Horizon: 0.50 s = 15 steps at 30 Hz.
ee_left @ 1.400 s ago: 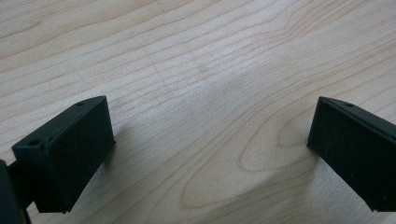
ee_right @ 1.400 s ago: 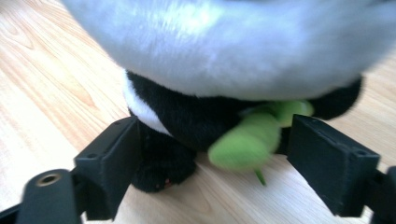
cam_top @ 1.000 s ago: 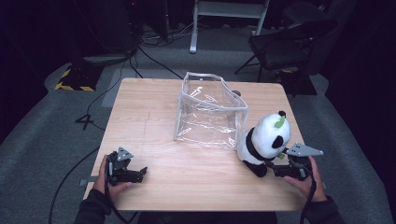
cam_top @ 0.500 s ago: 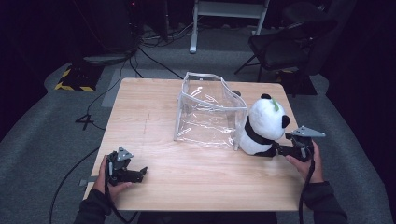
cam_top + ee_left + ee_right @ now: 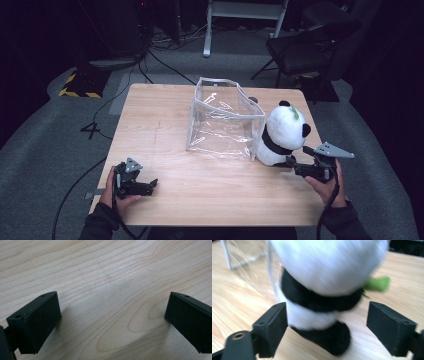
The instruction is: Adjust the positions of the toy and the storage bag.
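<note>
The wooden counter (image 5: 165,125) spans the middle of the high view. At its centre stands a clear plastic bag (image 5: 222,120), upright with its mouth open at the top. Touching the bag's right side, right of centre in the frame, sits the toy panda (image 5: 281,134), upright on the counter. At the lower right, the right gripper (image 5: 295,169) points at the panda's base; its fingers (image 5: 270,327) have just been opening and stand wide apart on either side of the toy's lower body, one close against the fur, without pressing it. At the lower left, the left gripper (image 5: 149,186) rests low over bare wood, its fingers (image 5: 37,320) spread open with nothing between them.
</note>
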### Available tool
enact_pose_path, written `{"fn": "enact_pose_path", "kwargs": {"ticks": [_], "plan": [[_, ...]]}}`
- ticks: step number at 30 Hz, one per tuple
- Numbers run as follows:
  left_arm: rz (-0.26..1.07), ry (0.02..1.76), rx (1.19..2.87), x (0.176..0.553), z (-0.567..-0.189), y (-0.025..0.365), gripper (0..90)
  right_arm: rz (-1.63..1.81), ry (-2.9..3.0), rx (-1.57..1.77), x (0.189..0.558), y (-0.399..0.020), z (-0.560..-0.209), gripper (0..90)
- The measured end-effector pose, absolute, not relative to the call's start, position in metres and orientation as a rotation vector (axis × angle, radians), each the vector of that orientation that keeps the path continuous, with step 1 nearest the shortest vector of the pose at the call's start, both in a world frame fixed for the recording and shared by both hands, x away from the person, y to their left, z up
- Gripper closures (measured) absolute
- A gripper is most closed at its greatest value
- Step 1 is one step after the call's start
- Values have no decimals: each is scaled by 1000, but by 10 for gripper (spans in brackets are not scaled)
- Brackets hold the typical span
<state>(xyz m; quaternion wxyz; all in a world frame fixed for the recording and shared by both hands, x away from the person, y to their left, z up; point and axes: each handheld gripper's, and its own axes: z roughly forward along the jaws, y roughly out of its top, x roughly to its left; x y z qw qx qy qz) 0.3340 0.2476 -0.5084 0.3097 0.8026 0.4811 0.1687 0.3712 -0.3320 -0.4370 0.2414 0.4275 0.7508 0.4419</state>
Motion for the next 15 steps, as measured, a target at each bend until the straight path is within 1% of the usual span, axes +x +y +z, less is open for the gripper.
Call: {"fn": "enact_pose_path", "kwargs": {"ticks": [3,8,15], "plan": [[446,1271,2120,334,-508,248,4,1233,2020,1183,375,-319,-433,159],[446,1271,2120,334,-508,248,4,1244,1944,1268,388,-313,-430,158],[446,1271,2120,334,-508,248,4,1213,1881,1195,388,-311,-410,156]]}}
